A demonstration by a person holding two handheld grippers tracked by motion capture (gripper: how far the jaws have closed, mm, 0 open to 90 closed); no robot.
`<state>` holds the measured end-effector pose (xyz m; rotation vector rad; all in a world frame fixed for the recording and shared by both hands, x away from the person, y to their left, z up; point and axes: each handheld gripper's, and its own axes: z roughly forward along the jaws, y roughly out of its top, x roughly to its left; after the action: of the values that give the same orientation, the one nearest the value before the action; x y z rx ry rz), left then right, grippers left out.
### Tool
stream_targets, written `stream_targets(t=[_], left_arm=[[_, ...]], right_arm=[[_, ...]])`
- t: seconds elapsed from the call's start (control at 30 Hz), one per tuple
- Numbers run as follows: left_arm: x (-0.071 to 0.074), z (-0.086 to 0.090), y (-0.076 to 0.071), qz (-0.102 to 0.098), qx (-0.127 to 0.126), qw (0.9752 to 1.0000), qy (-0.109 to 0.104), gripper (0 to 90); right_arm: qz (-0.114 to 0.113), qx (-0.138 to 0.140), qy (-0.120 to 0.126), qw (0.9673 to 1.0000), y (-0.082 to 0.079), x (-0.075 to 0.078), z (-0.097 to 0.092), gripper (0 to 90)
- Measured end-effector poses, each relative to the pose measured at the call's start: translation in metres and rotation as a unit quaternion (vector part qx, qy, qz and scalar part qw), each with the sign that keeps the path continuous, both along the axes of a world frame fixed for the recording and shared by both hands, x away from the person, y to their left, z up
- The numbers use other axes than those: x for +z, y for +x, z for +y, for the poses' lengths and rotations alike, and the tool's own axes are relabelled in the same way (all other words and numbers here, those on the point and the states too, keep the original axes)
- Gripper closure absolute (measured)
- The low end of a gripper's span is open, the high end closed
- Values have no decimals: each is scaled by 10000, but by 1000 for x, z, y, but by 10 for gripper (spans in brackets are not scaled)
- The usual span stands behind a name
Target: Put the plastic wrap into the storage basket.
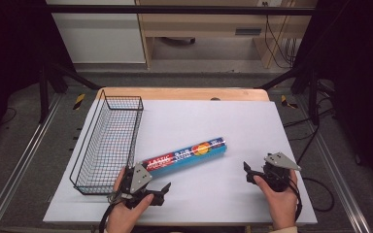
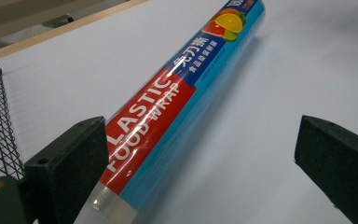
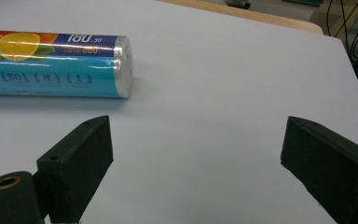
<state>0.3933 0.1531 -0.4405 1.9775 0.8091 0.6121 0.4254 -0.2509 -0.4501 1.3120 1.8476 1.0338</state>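
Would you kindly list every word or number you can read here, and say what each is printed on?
"PLASTIC FOOD WRAP", first letter hidden by a jaw: red panel of the roll of wrap.
"180" and a smaller "30": dark band near the roll's end.
"50" and "1": badges on the roll's blue part.
Chinese characters beside the fruit picture: too small to read reliably.
Orange digits under "180": blurred.

White-topped counter [image 1: 252, 121] with a wooden far edge. On it: black wire basket [image 1: 108, 141] along the left side, roll of plastic food wrap [image 1: 187, 154] lying slantwise mid-counter, just beside the basket.
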Motion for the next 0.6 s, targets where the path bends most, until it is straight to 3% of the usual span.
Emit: stream_targets(t=[0.07, 0.13, 0.27, 0.33, 0.43, 0.53, 0.6], left_arm=[[4, 0, -1, 2, -118, 9999, 13, 29], [9, -1, 0, -7, -252, 9997, -1, 28], [22, -8, 8, 75, -322, 9992, 215, 36], [29, -12, 15, 164, -364, 9980, 481, 42], [40, -24, 32, 426, -443, 9924, 1070, 50], [49, -34, 45, 673, -534, 9863, 1406, 56], [53, -41, 53, 680, -543, 9834, 1595, 63]], right_arm=[[45, 50, 78, 9999, -2, -1, 1, 105], [37, 93, 7, 9999, -3, 0, 3, 112], [45, 204, -45, 9998, -6, 0, 6, 156], [36, 279, 30, 9996, -8, 1, 6, 182], [31, 308, 53, 9995, -10, 1, 5, 181], [48, 255, 16, 9997, -9, -1, 2, 163], [13, 207, 28, 9998, -8, 0, -1, 152]])
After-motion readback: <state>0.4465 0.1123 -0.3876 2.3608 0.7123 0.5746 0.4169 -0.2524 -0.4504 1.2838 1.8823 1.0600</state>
